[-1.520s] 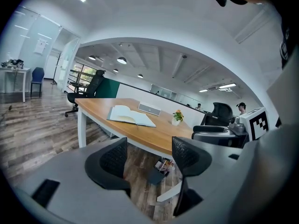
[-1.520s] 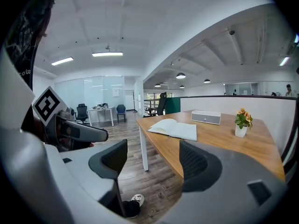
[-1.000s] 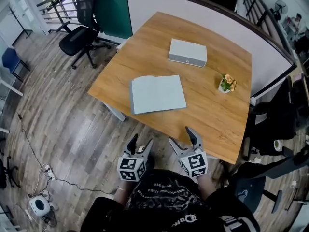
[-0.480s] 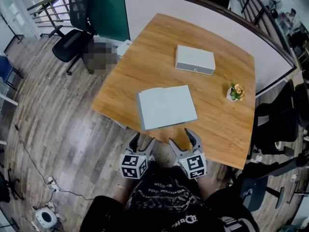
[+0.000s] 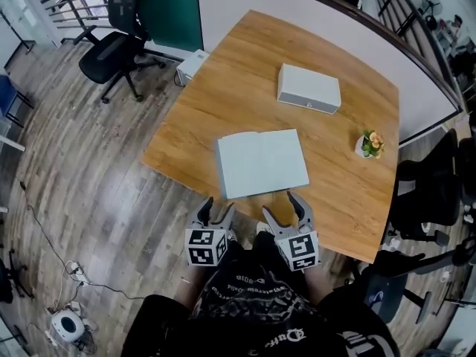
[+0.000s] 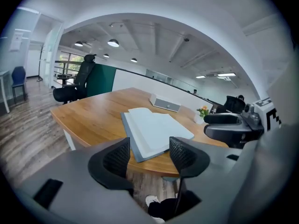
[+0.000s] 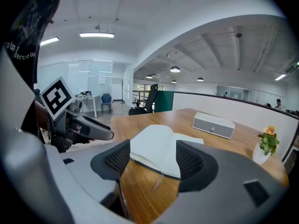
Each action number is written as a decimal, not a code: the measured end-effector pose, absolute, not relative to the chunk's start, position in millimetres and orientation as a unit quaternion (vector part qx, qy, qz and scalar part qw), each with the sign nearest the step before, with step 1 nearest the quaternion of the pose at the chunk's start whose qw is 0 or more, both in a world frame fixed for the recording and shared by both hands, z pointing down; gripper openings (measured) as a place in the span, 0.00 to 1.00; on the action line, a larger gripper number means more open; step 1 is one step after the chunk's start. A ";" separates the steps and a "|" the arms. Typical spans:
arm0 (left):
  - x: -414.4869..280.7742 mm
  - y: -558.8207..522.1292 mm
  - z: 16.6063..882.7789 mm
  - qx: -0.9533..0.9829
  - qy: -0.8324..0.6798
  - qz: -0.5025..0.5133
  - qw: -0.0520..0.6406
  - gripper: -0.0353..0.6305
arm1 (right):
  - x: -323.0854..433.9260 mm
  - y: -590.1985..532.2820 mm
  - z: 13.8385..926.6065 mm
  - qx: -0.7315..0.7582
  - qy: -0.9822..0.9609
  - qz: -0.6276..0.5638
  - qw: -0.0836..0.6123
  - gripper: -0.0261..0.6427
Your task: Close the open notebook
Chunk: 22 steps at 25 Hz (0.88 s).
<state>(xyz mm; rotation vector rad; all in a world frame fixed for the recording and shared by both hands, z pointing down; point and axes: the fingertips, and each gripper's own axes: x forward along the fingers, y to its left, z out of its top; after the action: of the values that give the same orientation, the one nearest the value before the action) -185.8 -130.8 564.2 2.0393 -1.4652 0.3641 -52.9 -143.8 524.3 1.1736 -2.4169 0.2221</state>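
Observation:
The open notebook lies flat with pale pages up, near the front edge of the wooden table. In the left gripper view the notebook lies just beyond the jaws. In the right gripper view the notebook shows a thin ribbon trailing from its near edge. My left gripper hovers just off the table's front edge, below the notebook's left corner. Its jaws are closing with nothing between them. My right gripper is open and empty by the notebook's near right corner.
A grey box rests at the back of the table. A small potted plant stands near the right edge. Office chairs stand on the wood floor at left and right. A white partition runs behind the table.
Both grippers have come forward to the table's front edge, close to the notebook. The notebook has not moved on the table.

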 end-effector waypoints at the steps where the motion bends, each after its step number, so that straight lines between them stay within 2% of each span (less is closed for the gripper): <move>1: -188.1 -132.7 566.7 0.757 -0.560 0.134 0.309 0.48 | -51.5 -146.3 525.9 0.420 -0.876 0.078 0.222 0.48; 3: -190.5 -135.7 572.3 0.738 -0.575 0.140 0.324 0.47 | -48.7 -152.4 525.4 0.411 -0.881 0.076 0.223 0.48; 7: -193.6 -139.4 581.8 0.701 -0.607 0.152 0.342 0.39 | -40.3 -167.2 521.4 0.398 -0.887 0.073 0.224 0.48; 18: -189.3 -156.4 623.8 0.630 -0.651 0.212 0.366 0.38 | -9.5 -194.9 526.2 0.370 -0.896 0.076 0.234 0.48; 22: -186.4 -158.5 632.4 0.624 -0.656 0.234 0.354 0.37 | -5.5 -200.0 527.2 0.369 -0.898 0.075 0.227 0.48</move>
<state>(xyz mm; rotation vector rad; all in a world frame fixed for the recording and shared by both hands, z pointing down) -186.4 -158.5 632.4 1.6124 -1.6961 0.6056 -5.5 -200.0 527.2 1.0156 -2.4745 0.2059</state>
